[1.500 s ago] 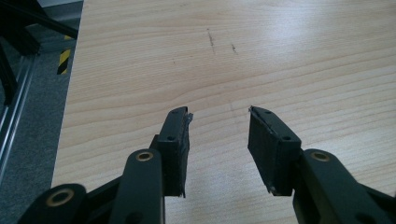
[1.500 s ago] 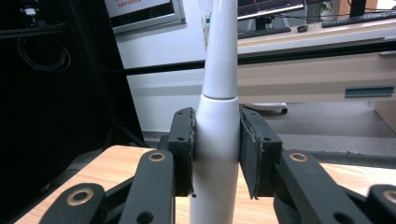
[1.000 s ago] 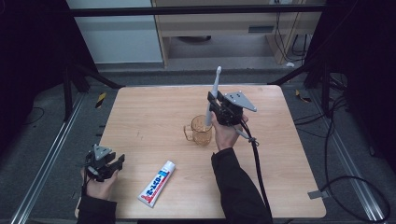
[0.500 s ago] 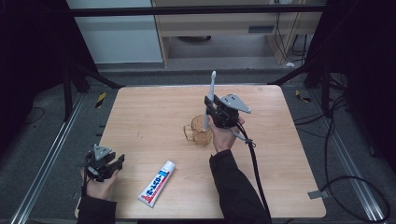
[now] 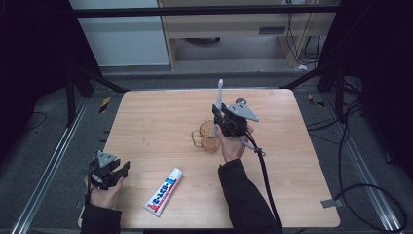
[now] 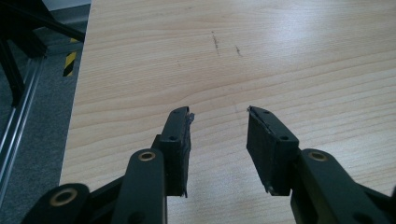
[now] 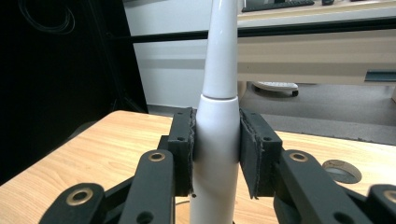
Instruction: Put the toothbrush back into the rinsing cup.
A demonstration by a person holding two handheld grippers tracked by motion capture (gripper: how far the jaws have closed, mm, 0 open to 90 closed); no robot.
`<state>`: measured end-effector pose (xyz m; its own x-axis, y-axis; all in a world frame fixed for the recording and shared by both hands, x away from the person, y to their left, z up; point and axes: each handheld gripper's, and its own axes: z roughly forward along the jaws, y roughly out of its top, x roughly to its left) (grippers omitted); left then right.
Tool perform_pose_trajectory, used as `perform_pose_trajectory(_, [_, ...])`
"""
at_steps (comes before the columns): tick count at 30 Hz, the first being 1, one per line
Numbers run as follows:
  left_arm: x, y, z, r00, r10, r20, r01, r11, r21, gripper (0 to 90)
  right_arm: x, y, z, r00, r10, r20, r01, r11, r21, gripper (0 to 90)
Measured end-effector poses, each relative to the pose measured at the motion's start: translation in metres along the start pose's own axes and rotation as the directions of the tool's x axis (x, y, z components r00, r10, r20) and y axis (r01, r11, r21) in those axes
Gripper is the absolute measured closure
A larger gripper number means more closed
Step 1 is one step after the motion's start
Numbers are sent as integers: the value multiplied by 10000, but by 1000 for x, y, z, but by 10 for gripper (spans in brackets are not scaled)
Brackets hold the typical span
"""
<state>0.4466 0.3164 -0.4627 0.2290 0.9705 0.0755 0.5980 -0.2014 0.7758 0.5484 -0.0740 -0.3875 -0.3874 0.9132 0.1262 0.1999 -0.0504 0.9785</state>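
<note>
Overhead, the right gripper (image 5: 220, 118) pinched a white electric toothbrush (image 5: 217, 105) by its body, holding it upright with its lower end inside a clear amber mug (image 5: 208, 136) that stood near the middle of the wooden table (image 5: 302, 195). The brush head pointed up and slightly toward the far edge of the table. Seen along that gripper's own jaws, both black pads pressed against the thick white handle (image 7: 215, 140), one on each side, while the narrower neck rose above them.

At the near left corner of the table, the left gripper (image 5: 114, 173) hovered apart from everything else, its jaws spread wide with nothing between them; the left gripper view showed bare wood grain in the gap (image 6: 218, 140). A tube of toothpaste (image 5: 164, 192), white with red and blue print, lay flat on the table between the person's two forearms, near the front edge and well apart from the mug.
</note>
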Motion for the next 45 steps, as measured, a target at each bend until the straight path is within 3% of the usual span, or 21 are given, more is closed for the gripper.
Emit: perform_pose_trajectory(45, [-1,0,0,10000,6,32,-6,10000,-10,592,1,-41,9,9982,-603,22,598,9940,920,676])
